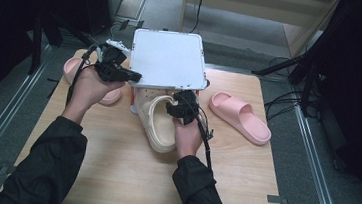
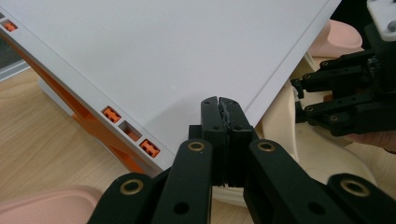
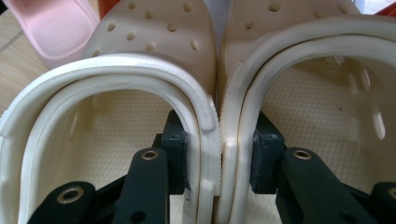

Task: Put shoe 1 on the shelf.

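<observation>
A pair of cream perforated clogs lies side by side in front of a white-lidded box with orange walls. My right gripper is shut on the clogs. In the right gripper view its jaws pinch the two touching inner walls together, one pad inside the left clog and one inside the right clog. My left gripper is at the lid's near left corner. In the left gripper view its jaws are pressed together over the white lid. I cannot tell whether they pinch any of it.
One pink slide lies to the right of the box, and another pink slide lies to its left, behind my left hand. The wooden table has bare room at the front. Black stands and cables ring the table.
</observation>
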Demonstrator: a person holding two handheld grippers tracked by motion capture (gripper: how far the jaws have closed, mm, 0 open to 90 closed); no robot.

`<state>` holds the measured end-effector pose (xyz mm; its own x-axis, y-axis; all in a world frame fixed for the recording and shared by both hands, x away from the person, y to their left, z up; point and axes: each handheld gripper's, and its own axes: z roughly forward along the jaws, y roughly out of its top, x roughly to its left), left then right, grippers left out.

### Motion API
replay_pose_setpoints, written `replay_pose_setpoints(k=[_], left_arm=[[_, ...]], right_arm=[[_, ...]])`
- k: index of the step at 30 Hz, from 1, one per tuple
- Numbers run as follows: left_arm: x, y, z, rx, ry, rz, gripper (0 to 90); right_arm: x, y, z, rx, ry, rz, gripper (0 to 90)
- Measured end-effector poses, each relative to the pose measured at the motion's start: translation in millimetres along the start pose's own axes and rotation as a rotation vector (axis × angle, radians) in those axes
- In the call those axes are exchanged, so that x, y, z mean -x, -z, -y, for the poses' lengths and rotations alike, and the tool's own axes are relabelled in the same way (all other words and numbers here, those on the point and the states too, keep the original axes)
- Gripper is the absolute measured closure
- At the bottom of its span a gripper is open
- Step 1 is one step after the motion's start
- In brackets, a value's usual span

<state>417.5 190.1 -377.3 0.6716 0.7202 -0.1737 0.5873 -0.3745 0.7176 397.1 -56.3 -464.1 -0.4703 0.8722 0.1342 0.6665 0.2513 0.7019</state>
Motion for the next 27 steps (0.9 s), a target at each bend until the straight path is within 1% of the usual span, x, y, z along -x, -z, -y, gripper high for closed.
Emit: replay_pose_setpoints(k=[3,6,8,10,12,15,18,21,24,26,27], left_arm=[[-0.9,0.1,0.3,0.004,0.001,0.004,89.4],[-3.0,0.3,1.1,0.008,0.007,0.016,89.5],[-2.4,0.2,0.9,0.006,0.002,0.013,89.4],[-1.9,-0.2,0.9,0.01,0.006,0.013,89.4],[-2.4,0.1,1.0,0.007,0.004,0.013,89.5],[-2.2,0.0,1.1,0.009,0.005,0.012,89.5],[-1.9,0.2,1.2,0.008,0.005,0.011,89.5],[-2.6,0.2,1.6,0.011,0.009,0.016,89.4],[-2.8,0.2,1.8,0.014,0.01,0.017,89.4],[-2.6,0.2,1.8,0.012,0.008,0.015,89.4],[-2.6,0.3,1.8,0.013,0.007,0.014,89.4]], right_arm=[[-1.0,-4.8,1.7,-0.01,0.008,0.015,65.7],[-0.6,-9.6,3.9,-0.024,0.01,0.017,65.6],[-0.9,-11.8,5.7,-0.034,0.021,0.022,65.4],[-0.4,-11.6,7.1,-0.018,0.014,0.02,65.4],[1.1,-12.3,7.0,-0.018,0.006,0.015,65.3],[2.0,-12.6,6.1,-0.005,-0.001,0.02,65.4],[2.0,-15.1,5.7,0.005,-0.012,0.012,65.2],[1.5,-15.1,6.0,0.003,0.002,0.02,64.7],[3.8,-14.8,7.3,0.005,-0.008,0.008,64.1],[3.5,-14.4,8.0,0.004,-0.008,0.006,63.4],[2.9,-14.4,8.5,0.005,-0.001,0.009,63.2]])
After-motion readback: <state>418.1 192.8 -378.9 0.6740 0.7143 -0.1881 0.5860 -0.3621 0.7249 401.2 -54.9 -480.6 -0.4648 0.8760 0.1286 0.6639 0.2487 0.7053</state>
